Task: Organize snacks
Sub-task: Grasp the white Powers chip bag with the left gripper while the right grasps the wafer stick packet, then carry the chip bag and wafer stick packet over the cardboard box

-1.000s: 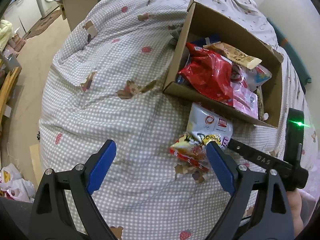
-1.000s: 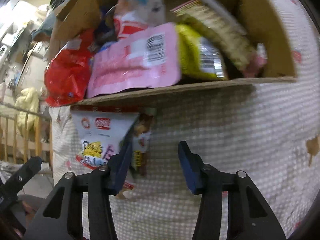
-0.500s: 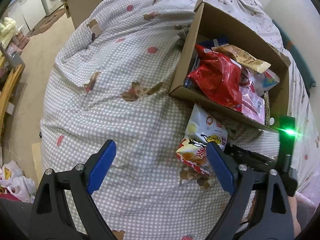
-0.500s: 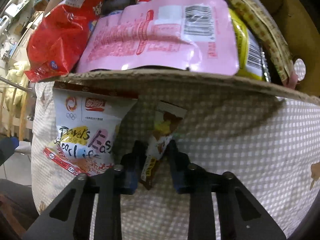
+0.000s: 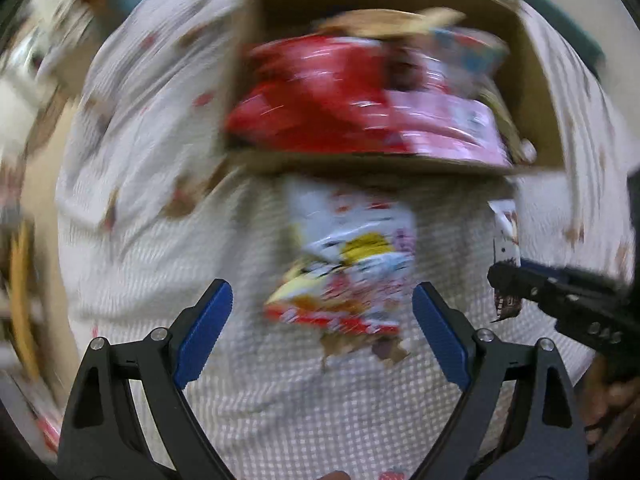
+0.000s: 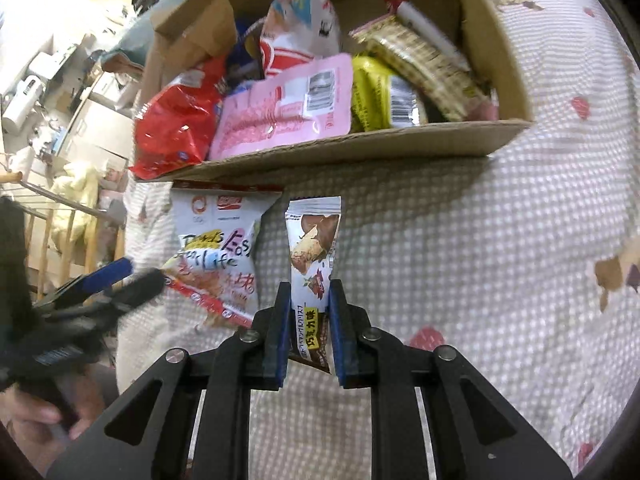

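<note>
One cardboard box point(image 6: 352, 152), two snack packets outside it on the checked cover: one white chip bag point(image 6: 218, 252), one chocolate bar wrapper point(image 6: 314, 256), two grippers, left gripper point(image 5: 322, 324), right gripper point(image 6: 307, 300)

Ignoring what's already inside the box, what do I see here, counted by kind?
Snack packets outside: 2, the white crisp bag and the chocolate bar packet
Boxes: 1, the cardboard box
Hand-held tools: 2, the left gripper, open, and the right gripper, whose fingers have just been closing on the chocolate bar packet
Total: 5
</note>
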{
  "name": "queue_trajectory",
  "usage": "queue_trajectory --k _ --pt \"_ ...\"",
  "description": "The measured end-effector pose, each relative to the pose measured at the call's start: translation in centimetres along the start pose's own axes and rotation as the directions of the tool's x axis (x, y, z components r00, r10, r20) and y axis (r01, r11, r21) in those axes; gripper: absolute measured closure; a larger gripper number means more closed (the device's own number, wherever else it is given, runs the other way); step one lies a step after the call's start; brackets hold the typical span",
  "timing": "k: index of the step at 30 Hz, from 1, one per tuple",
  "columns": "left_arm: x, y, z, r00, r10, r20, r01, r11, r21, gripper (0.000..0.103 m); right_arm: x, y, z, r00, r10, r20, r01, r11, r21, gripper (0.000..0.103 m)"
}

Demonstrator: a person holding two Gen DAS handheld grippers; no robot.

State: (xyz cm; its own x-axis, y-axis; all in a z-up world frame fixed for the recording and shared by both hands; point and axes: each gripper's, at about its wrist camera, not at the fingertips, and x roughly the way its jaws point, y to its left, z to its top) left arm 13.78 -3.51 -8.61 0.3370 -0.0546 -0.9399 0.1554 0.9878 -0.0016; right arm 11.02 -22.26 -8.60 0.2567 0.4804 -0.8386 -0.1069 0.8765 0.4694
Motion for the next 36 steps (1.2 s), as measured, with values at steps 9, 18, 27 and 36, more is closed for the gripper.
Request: queue_trajectory --k 9,18,27,36 --pt "4.8 -4.0 1.5 0.991 0.119 -0.059 -0.111 0.985 0.132 0.013 -3.3 -2.5 0.1 0.997 -0.033 0.066 0.032 0.999 0.014 0.085" --pt "6.5 -3.2 2.0 0.99 0.112 -0.081 -0.105 0.991 0.087 0.02 -2.9 -3.3 0.5 0.998 -0.031 0.062 0.029 0.999 0.032 0.085" --pt "5.3 -1.1 1.4 0.994 0.053 -0.091 -0.054 0.998 -0.01 0.057 -2.5 -0.8 1.2 0.997 -0.015 0.074 0.017 1.0 -0.021 0.085" --pt "1.9 1.1 -0.8 0.997 0.013 -0.073 -0.018 0.997 -0.072 0.062 -2.5 0.8 1.1 0.998 0.007 0.069 -0.003 0.998 -0.056 0.085"
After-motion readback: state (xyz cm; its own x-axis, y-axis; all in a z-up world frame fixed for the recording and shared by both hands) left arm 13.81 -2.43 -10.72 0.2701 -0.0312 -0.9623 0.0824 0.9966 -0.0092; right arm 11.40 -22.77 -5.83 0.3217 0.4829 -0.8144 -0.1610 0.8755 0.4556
